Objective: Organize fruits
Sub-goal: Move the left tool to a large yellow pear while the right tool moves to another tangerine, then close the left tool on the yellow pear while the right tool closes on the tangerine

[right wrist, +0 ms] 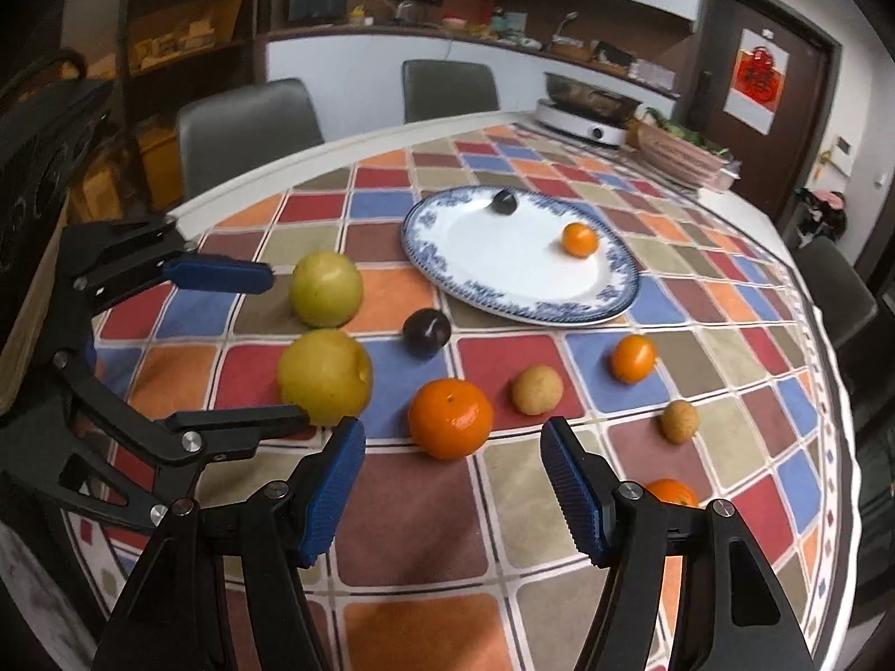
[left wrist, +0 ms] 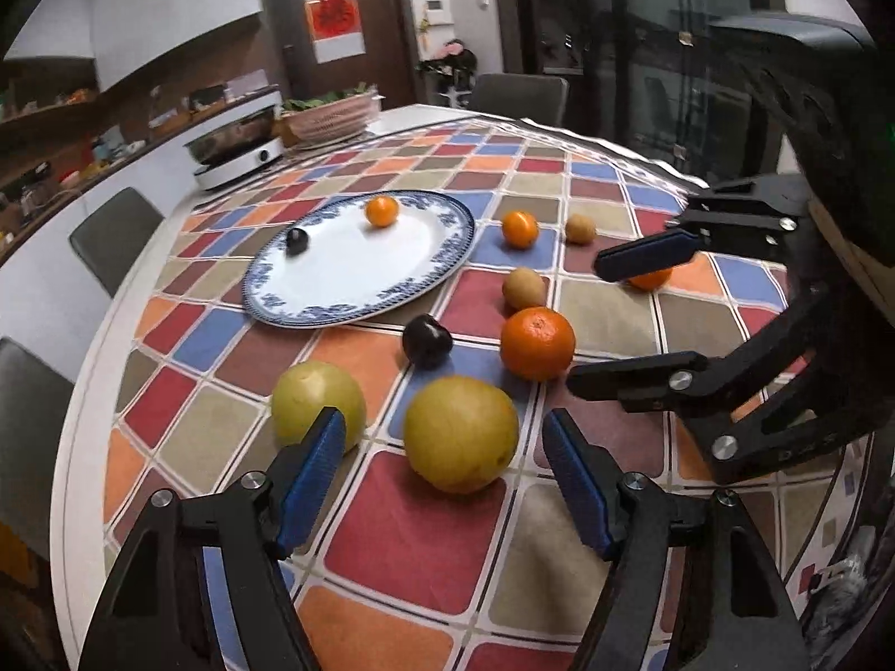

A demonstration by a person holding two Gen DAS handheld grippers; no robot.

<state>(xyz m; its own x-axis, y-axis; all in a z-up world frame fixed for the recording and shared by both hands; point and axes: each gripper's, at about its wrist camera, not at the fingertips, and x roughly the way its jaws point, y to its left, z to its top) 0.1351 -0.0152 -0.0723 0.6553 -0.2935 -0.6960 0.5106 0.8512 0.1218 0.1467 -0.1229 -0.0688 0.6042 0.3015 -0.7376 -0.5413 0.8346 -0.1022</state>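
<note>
A round desk (left wrist: 391,531) is covered by a checkered cloth. On the blue-rimmed plate (left wrist: 358,274) a mandarin (left wrist: 381,210) and a plum (left wrist: 296,240) are placed. Pears, mandarins, kiwis and another plum are scattered beside it. Both the left gripper (left wrist: 442,481) and right gripper (right wrist: 450,481) are kept released, nothing grasped.

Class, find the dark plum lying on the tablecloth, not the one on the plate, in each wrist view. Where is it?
Left wrist view: dark plum at centre, just below the plate's near rim.
Right wrist view: dark plum at centre, lower left of the plate.
Shared landmark: the blue-rimmed plate.
</note>
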